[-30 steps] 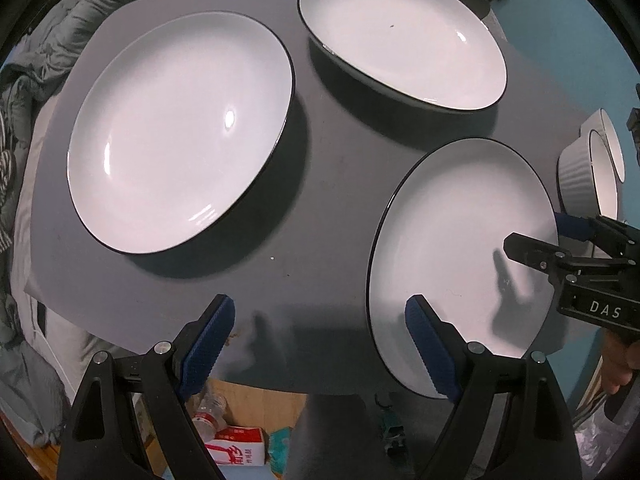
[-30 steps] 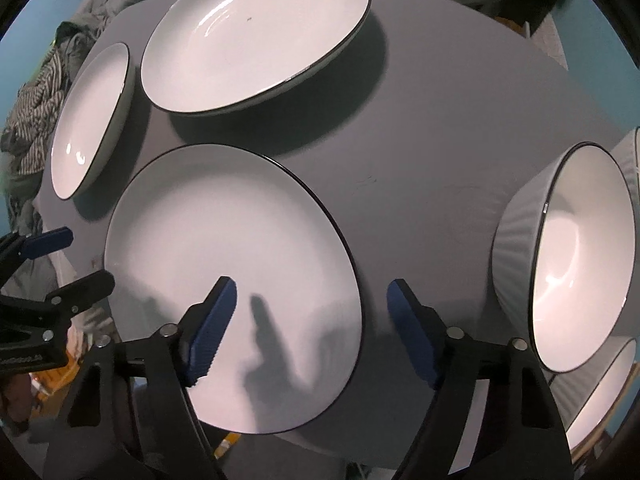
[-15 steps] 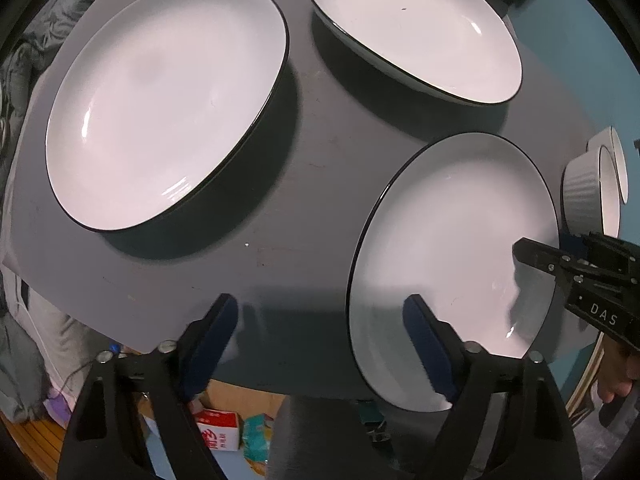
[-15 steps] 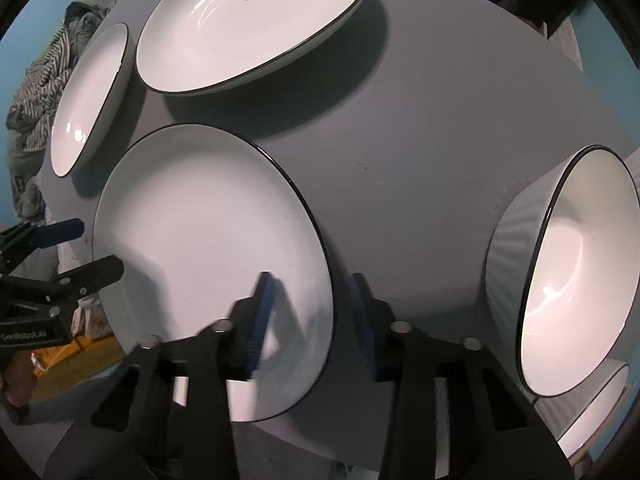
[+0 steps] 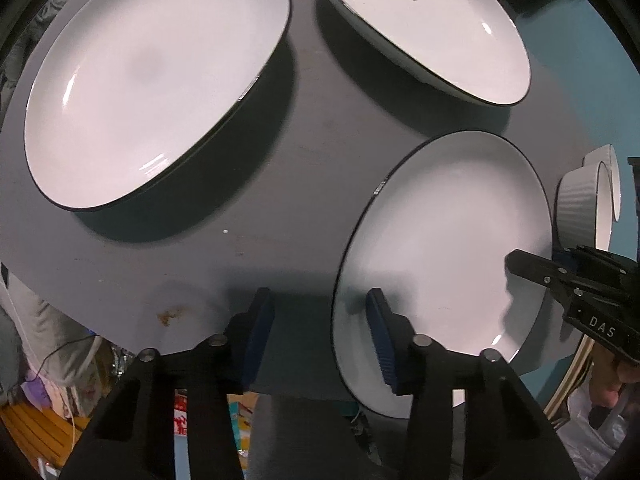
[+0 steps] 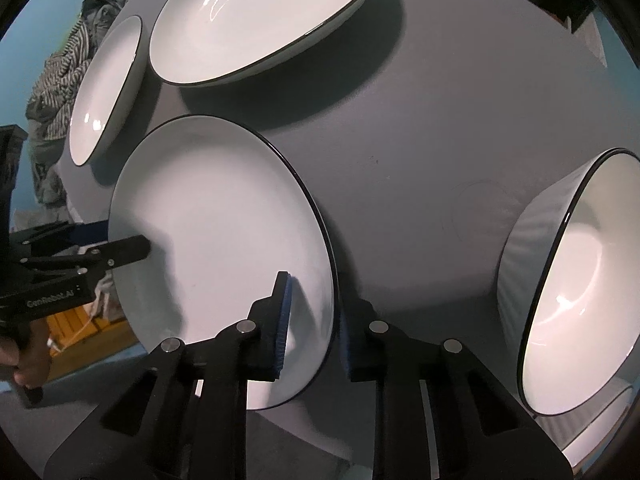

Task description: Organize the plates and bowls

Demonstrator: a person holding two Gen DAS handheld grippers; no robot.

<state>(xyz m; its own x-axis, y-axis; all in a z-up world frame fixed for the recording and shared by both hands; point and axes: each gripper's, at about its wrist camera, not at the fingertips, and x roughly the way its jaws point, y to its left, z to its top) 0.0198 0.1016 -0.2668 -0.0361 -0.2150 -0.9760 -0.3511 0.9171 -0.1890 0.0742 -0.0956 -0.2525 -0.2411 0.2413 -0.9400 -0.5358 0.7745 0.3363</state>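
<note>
Both grippers straddle near plate [image 6: 224, 240] rim; L gripper [image 5: 320, 332] jaws closing, still apart; R gripper [image 6: 314, 320] closing, contact unclear; bowl [image 6: 576, 288] at right.

Three white plates with thin black rims lie flat and apart on the grey table [image 5: 304, 152]. In the left wrist view, the near plate [image 5: 444, 256] sits at about four o'clock, its near edge overhanging the table edge; a large oval plate [image 5: 156, 80] lies at ten o'clock, and a deeper oval plate [image 5: 432, 20] at one o'clock with a small dark speck inside. At three o'clock, two ribbed white bowls [image 5: 580, 208] with dark rims stand close together, possibly nested; the edge of the view is too distorted to tell. In the right wrist view, one ribbed bowl [image 6: 576, 292] fills four o'clock, upright and empty.
</note>
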